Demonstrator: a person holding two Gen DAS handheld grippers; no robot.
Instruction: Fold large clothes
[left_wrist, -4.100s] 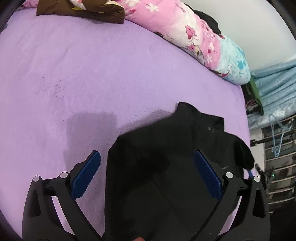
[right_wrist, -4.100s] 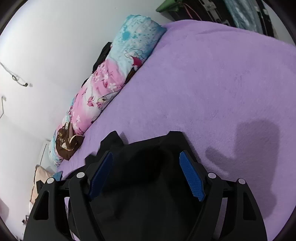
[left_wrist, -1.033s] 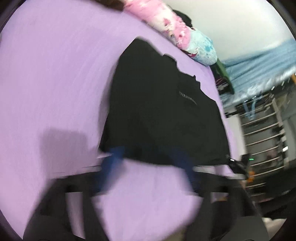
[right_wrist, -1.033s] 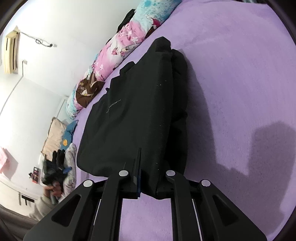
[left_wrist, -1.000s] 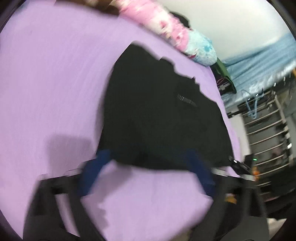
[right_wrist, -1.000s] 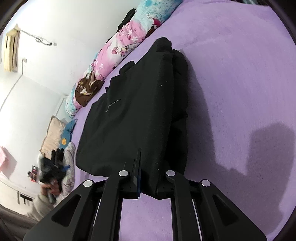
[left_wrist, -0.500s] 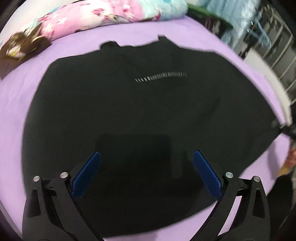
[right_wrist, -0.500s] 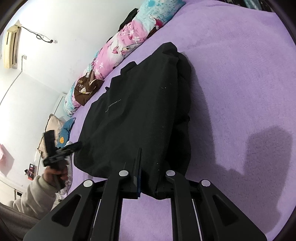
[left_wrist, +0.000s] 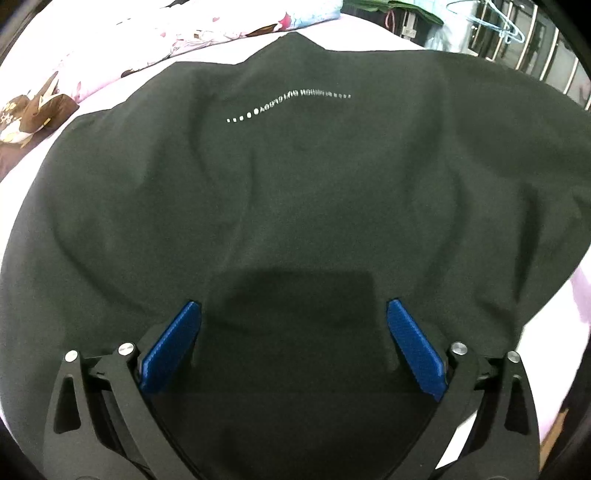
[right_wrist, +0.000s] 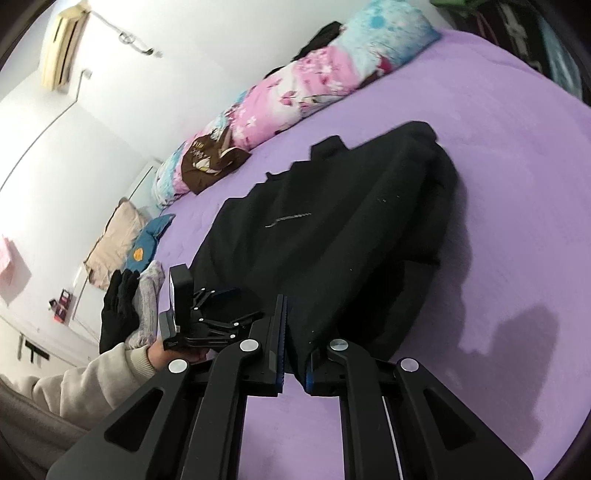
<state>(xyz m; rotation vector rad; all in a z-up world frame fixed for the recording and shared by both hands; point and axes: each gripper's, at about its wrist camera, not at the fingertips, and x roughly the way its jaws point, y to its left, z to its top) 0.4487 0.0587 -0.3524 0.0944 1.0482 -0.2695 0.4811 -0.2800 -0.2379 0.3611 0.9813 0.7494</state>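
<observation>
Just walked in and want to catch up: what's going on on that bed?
A person is folding a black sweatshirt on the purple bed with two handheld grippers. The right gripper is clamped on the garment's near hem. The left gripper hangs open over the spread-out fabric, gripping nothing. A floral quilt lies rolled along the wall.

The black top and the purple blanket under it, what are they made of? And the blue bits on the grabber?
The black top looks like soft matte cloth, probably cotton knit: it wrinkles and drapes without shine. The purple blanket looks like fuzzy fleece, with a brushed nap. The blue pads on the left gripper look like ribbed rubber or plastic; which one is unclear.
</observation>
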